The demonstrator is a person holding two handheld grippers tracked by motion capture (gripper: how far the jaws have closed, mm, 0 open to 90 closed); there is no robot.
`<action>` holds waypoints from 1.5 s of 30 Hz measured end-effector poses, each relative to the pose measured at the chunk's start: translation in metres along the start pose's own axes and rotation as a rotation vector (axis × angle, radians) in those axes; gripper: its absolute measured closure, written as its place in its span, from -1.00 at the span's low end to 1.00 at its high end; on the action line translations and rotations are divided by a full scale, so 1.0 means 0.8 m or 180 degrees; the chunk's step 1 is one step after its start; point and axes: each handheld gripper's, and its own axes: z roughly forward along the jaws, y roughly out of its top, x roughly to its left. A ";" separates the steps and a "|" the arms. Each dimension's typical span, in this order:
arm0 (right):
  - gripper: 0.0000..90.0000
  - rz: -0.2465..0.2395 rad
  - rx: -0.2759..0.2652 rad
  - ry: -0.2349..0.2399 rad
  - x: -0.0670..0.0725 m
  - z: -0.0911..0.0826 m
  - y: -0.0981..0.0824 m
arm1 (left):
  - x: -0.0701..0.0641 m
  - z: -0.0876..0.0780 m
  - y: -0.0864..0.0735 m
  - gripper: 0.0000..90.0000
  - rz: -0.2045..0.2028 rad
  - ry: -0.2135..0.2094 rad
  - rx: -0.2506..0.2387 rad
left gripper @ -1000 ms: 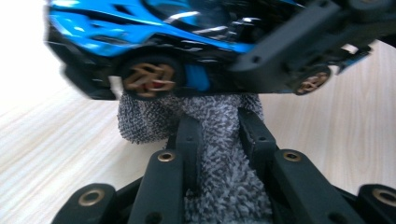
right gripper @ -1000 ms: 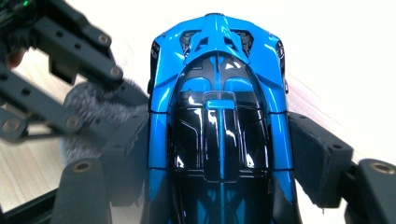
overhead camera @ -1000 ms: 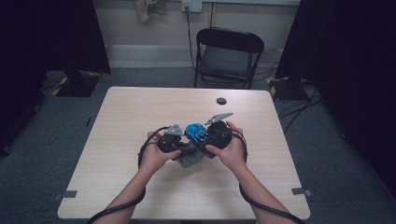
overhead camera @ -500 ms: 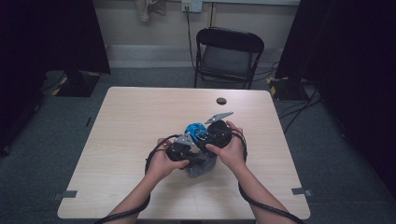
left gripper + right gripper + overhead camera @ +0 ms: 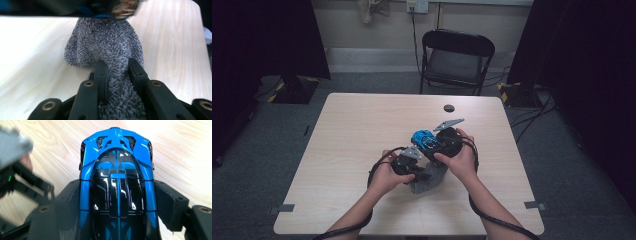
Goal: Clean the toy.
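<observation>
the jaws of the left gripper (image 5: 117,75) were pinched on a fold of grey, nubbly cloth (image 5: 105,42), their black fingers (image 5: 101,75) pressed into the pile with only the gathered fabric between them, while the rest of the cloth spread ahead of the tips onto the pale wooden table (image 5: 172,40). the jaws of the right gripper (image 5: 117,202) stood part-way apart and clamped the flanks of a blue and black toy car (image 5: 116,170), whose nose ran out beyond the tips over the wood. in the high view the left gripper (image 5: 409,162) sat just beside the right gripper (image 5: 439,142), the cloth (image 5: 429,180) hanging below and between the two hands, the toy car (image 5: 423,137) just above it. farther out, well apart from both, a small dark disc (image 5: 449,108) lay near the table's far edge, and a black folding chair (image 5: 457,60) stood beyond that. the step in hand looked like wiping the car's body with the cloth. the next move probably called for the left hand to drag the pinched cloth across the glossy shell while the right kept the car steady, without squeezing so hard that it slipped out.
</observation>
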 end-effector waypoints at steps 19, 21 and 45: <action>-0.36 -0.0112 0.0050 0.0085 0.013 0.002 -0.010 | 0.058 -0.044 -0.004 0.62 -0.0355 0.0596 -0.0208; -0.36 -0.0110 0.0062 0.0080 0.014 0.005 -0.012 | 0.056 -0.043 -0.002 0.62 -0.0333 0.0556 -0.0206; -0.36 -0.0014 0.0034 0.0050 0.007 0.007 -0.012 | 0.028 -0.024 0.009 0.62 -0.0118 0.0311 -0.0215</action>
